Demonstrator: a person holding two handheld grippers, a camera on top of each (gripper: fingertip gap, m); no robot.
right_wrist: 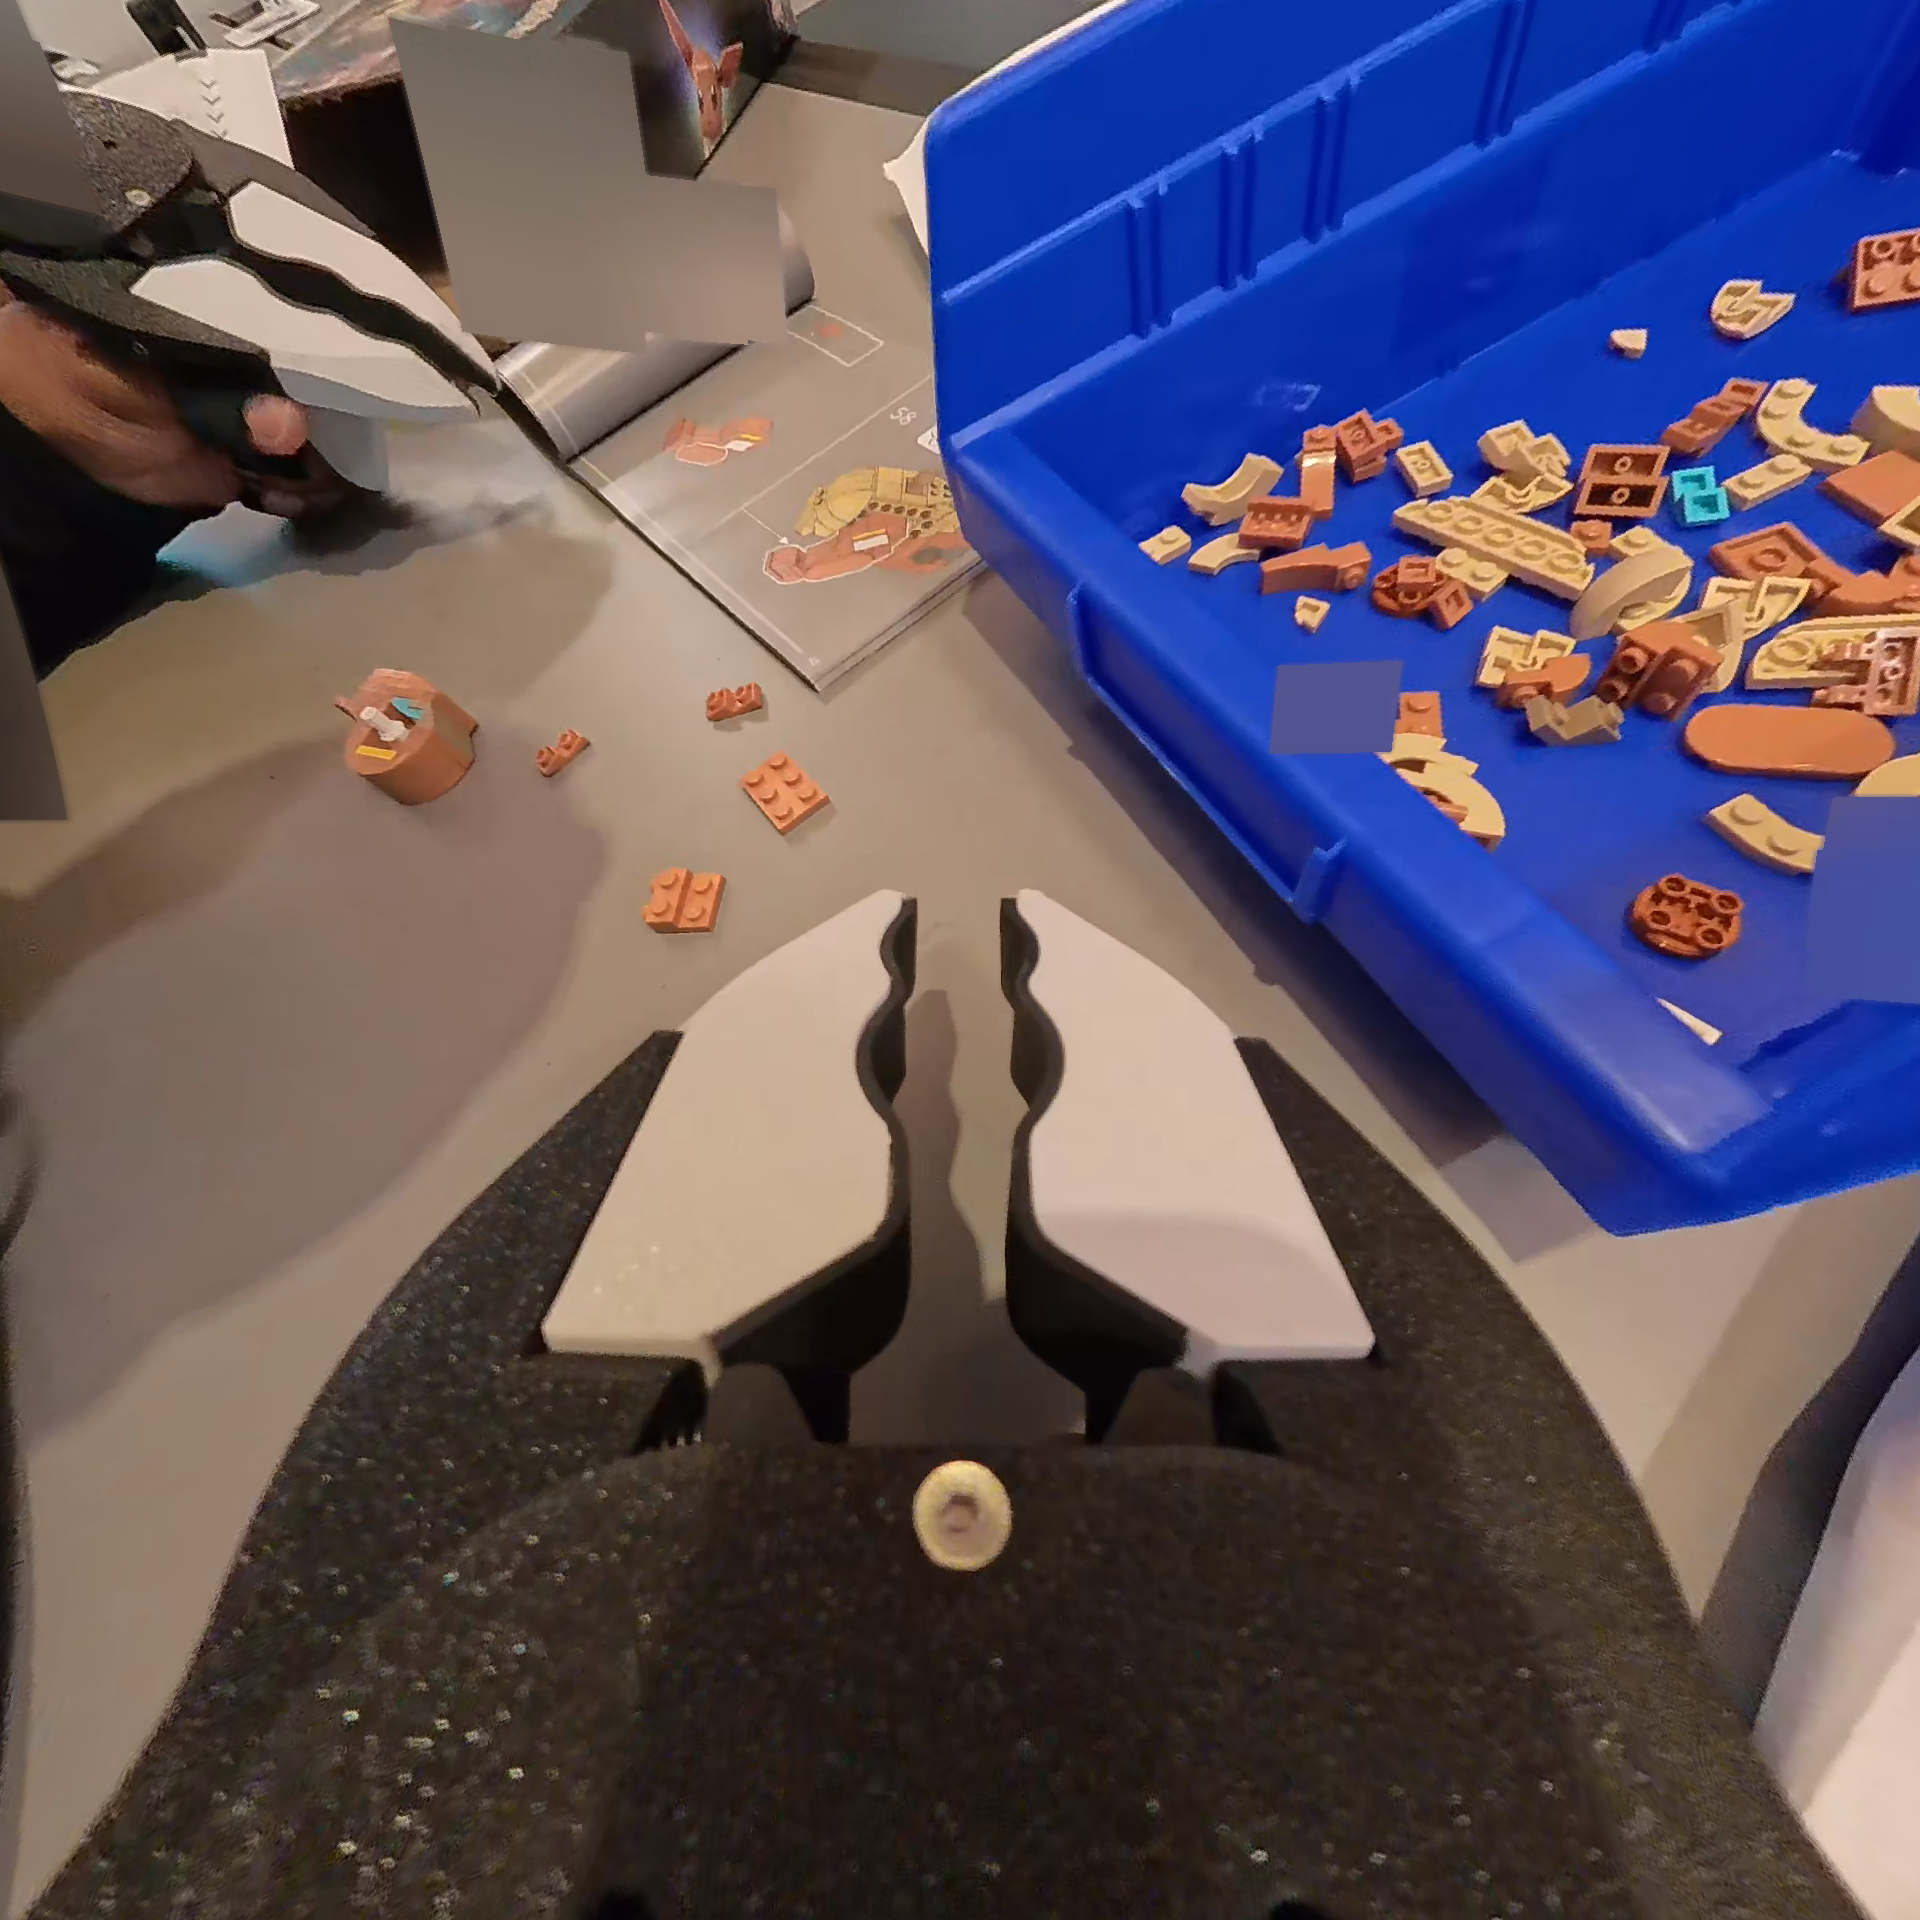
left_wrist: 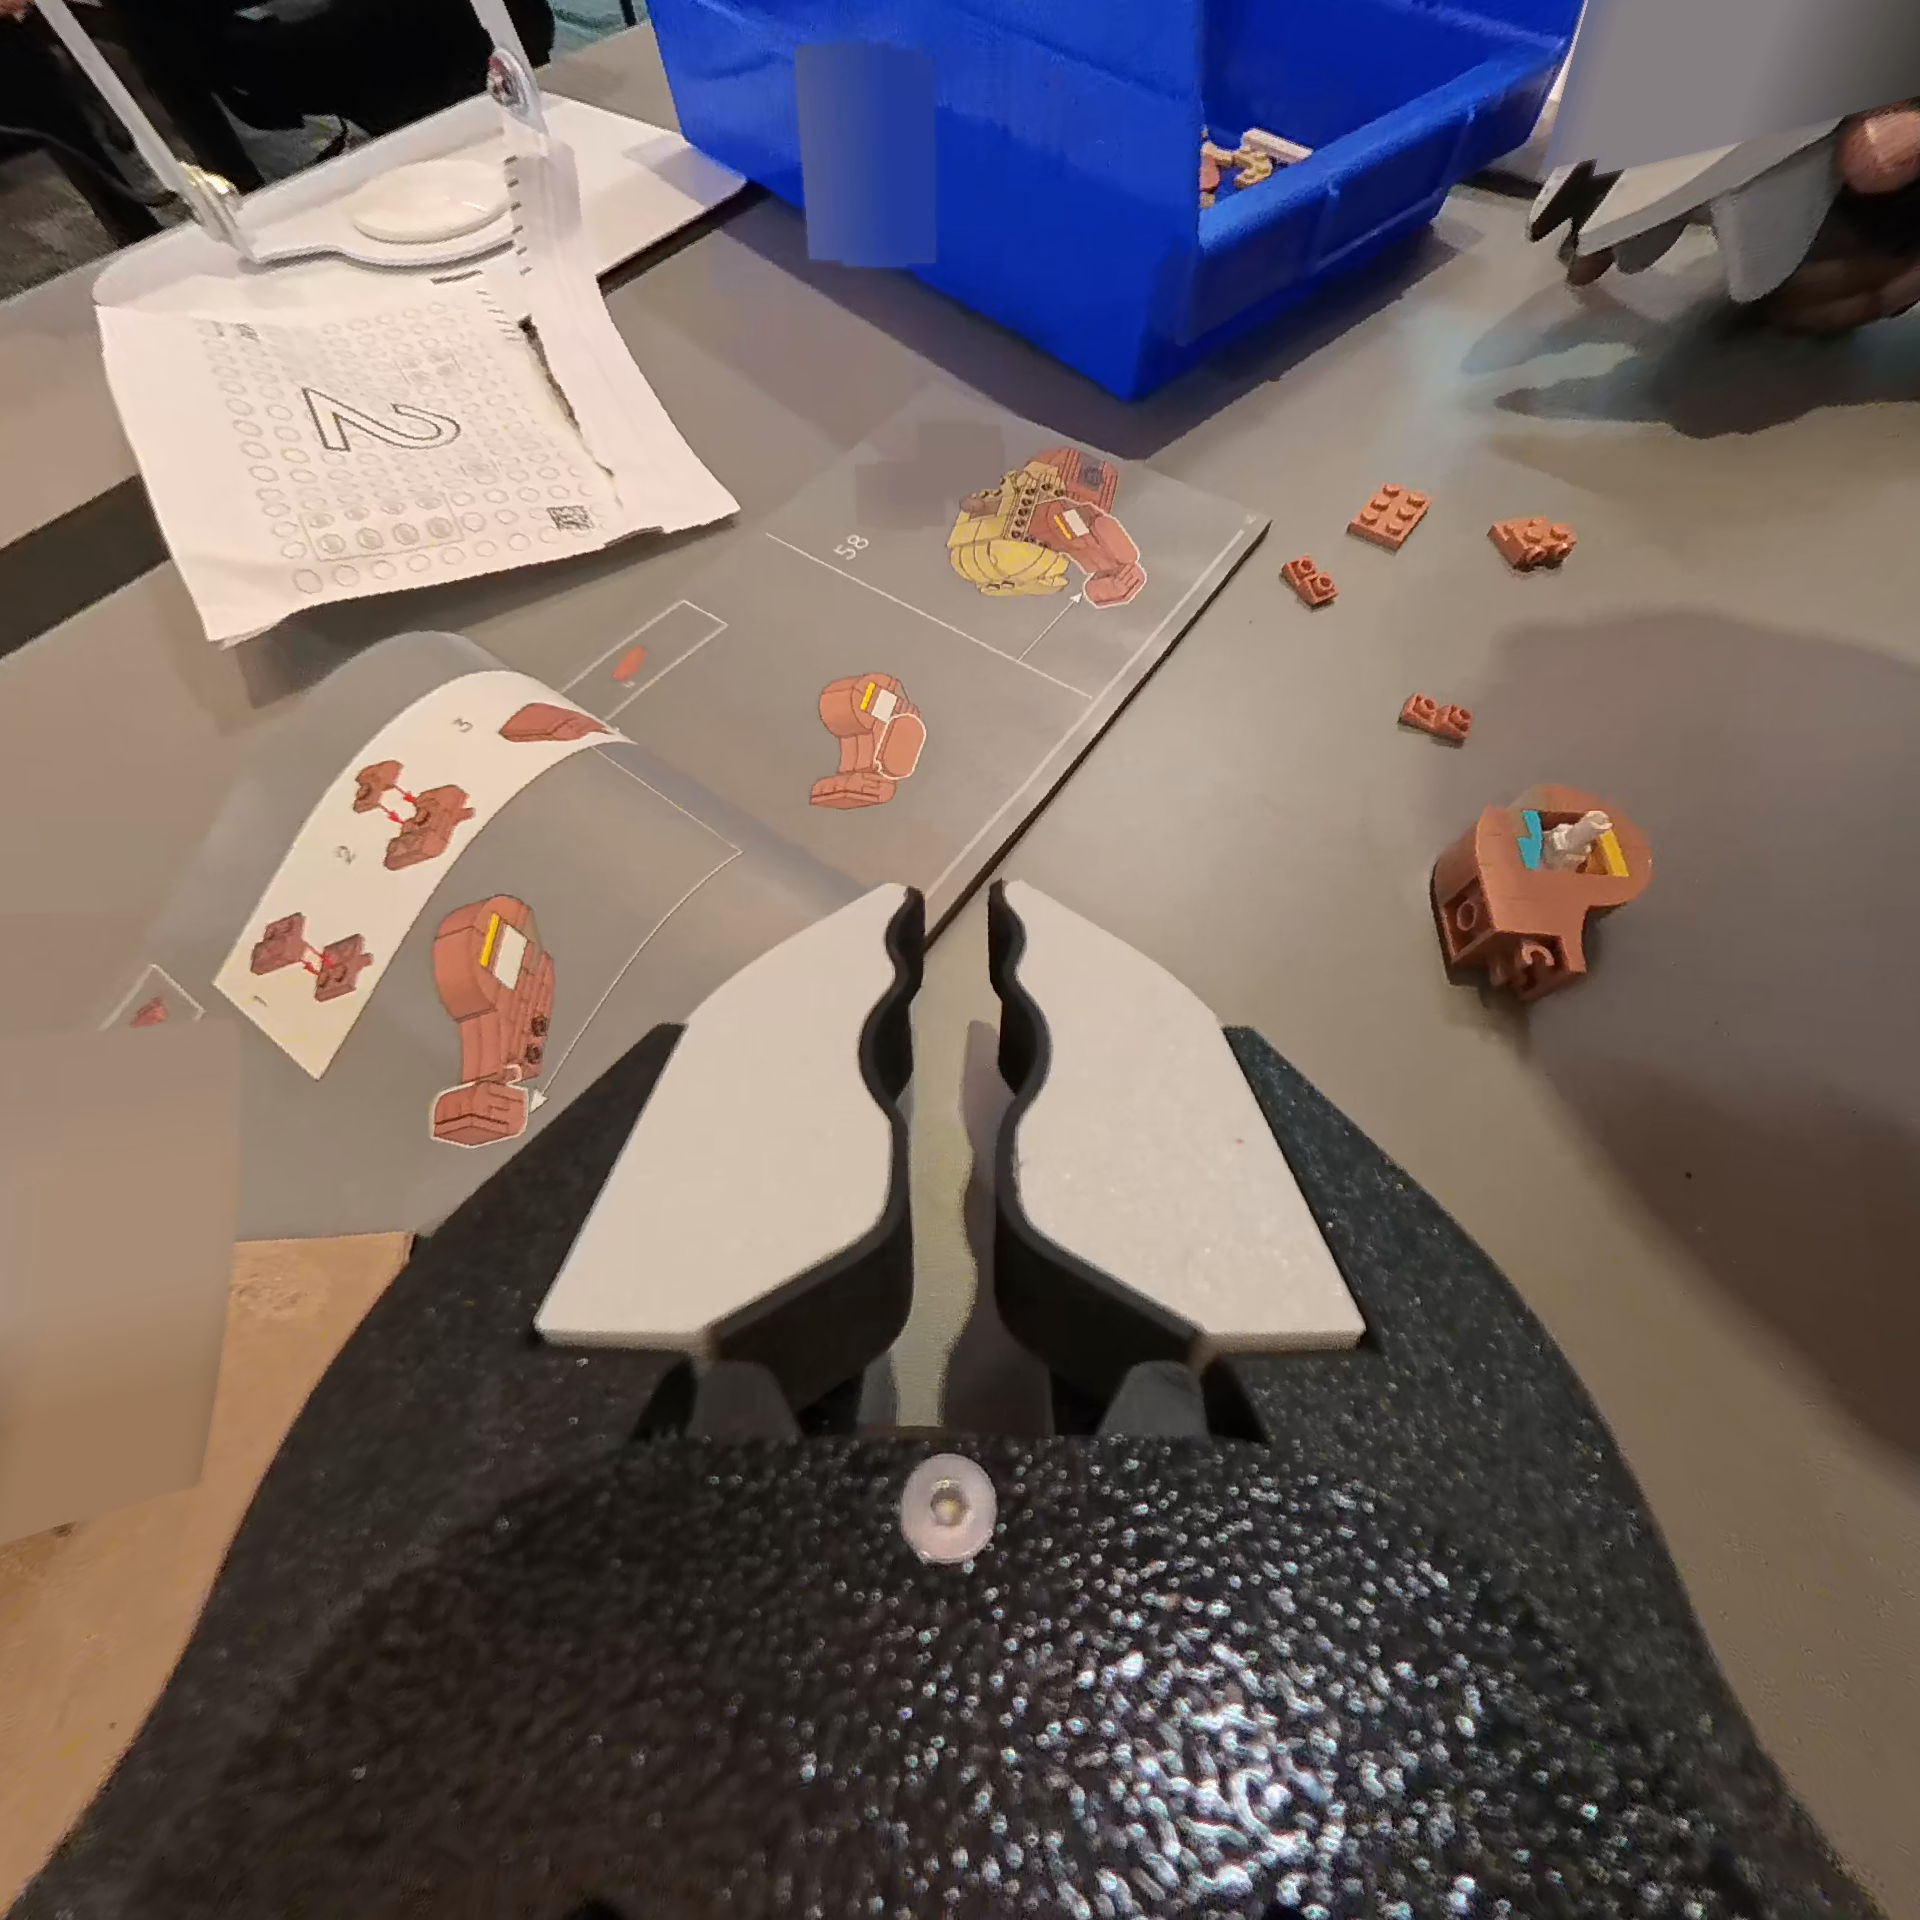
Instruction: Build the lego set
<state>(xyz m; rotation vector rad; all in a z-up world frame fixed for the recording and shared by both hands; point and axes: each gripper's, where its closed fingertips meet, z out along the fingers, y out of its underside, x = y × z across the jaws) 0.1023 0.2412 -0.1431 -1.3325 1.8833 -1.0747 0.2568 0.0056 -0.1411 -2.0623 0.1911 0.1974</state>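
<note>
On the grey desk (right_wrist: 312, 1039), the left hand-held gripper (left_wrist: 956, 904) hovers over the lower edge of an open instruction booklet (left_wrist: 935, 665), its fingers slightly spread with nothing between them. The right hand-held gripper (right_wrist: 958, 909) is likewise a little apart and bare, above the desk beside a blue bin (right_wrist: 1455, 935) of tan and brown bricks. Nearest its tips lies a small brown two-by-two piece (right_wrist: 684, 900); a larger brown plate (right_wrist: 785, 791), two small brown bits and a partly built brown assembly (right_wrist: 408, 736) lie farther off.
</note>
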